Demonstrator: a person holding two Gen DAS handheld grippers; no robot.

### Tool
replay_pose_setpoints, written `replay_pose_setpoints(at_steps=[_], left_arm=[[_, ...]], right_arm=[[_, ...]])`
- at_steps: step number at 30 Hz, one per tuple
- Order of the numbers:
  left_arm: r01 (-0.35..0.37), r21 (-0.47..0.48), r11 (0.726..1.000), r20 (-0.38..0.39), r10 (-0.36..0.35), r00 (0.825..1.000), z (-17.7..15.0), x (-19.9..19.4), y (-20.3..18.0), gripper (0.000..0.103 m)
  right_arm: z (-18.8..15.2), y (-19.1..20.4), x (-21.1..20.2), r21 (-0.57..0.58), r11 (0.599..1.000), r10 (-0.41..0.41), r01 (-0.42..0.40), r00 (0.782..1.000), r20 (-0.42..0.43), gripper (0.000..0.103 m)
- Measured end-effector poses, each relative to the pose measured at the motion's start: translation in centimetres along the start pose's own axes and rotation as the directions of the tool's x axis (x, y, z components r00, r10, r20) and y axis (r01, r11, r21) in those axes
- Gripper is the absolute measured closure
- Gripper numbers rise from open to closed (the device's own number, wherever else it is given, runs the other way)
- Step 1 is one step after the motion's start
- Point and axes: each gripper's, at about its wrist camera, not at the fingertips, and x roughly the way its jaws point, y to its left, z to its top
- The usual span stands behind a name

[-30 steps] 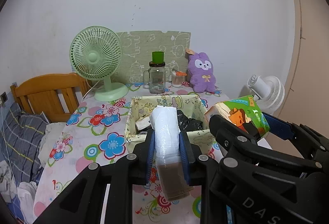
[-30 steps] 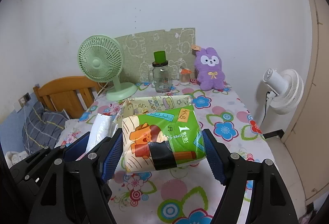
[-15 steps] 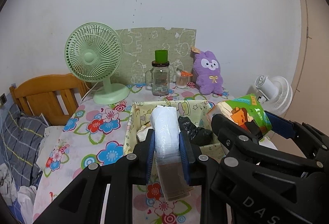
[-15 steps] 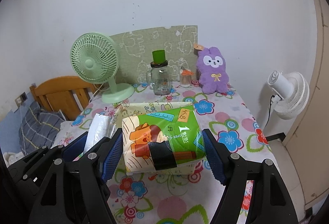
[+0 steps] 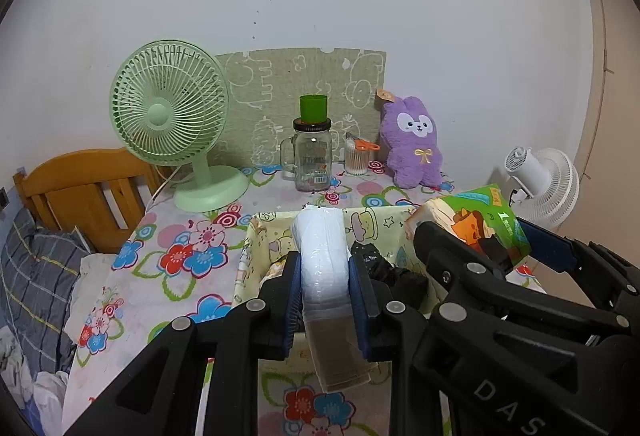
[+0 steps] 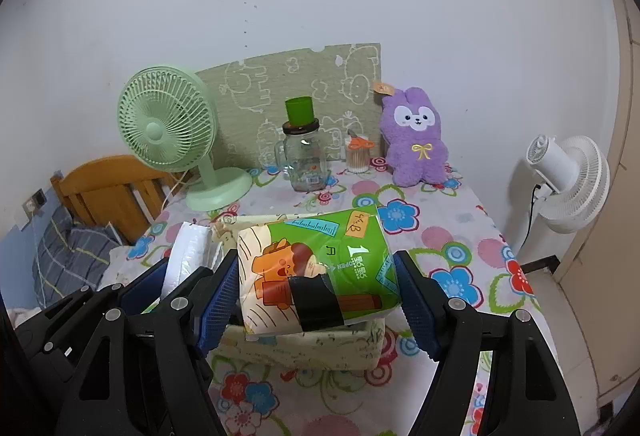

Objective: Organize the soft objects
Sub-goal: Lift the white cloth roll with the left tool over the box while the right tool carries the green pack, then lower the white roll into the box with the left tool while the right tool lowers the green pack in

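My left gripper (image 5: 323,268) is shut on a white plastic-wrapped pack (image 5: 322,256) and holds it over the near edge of a pale yellow fabric basket (image 5: 250,248). Black bags (image 5: 384,268) lie inside the basket. My right gripper (image 6: 316,272) is shut on a green tissue pack (image 6: 320,268) with a cartoon print, held above the same basket (image 6: 320,350). The tissue pack also shows in the left wrist view (image 5: 472,224). The white pack also shows in the right wrist view (image 6: 188,256).
On the floral tablecloth (image 6: 440,236) at the back stand a green desk fan (image 5: 172,116), a glass jar with a green cup (image 5: 312,156), a cotton swab box (image 5: 358,156) and a purple plush bunny (image 5: 412,144). A wooden chair (image 5: 80,188) is left, a white fan (image 6: 568,180) right.
Both grippers have moved forward over the table with their packs still held. The basket now lies right under them and the back objects look nearer.
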Motion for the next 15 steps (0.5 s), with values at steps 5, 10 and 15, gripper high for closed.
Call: replay_pose_setpoints(at_steps=[5,10,15], left_arm=[[0.001,0.002,1.000,-0.016,0.000,1.000,0.6,1.8,0.0,0.080],[-0.005,0.001,1.000,-0.025,0.005,1.000,0.6,3.0,0.0,0.080],[0.001,-0.005,1.000,-0.043,-0.001,0.999,0.6,4.4,0.1,0.080]], right_arm=[[0.4,-0.5,1.6,0.012,1.000,-0.001,0.001,1.000,-0.013,0.026],[0.6,-0.7,3.0,0.018,1.000,0.014,-0.014,1.000,-0.021,0.026],[0.7,-0.9,4.4,0.016,1.000,0.006,-0.005,0.999,-0.034,0.026]])
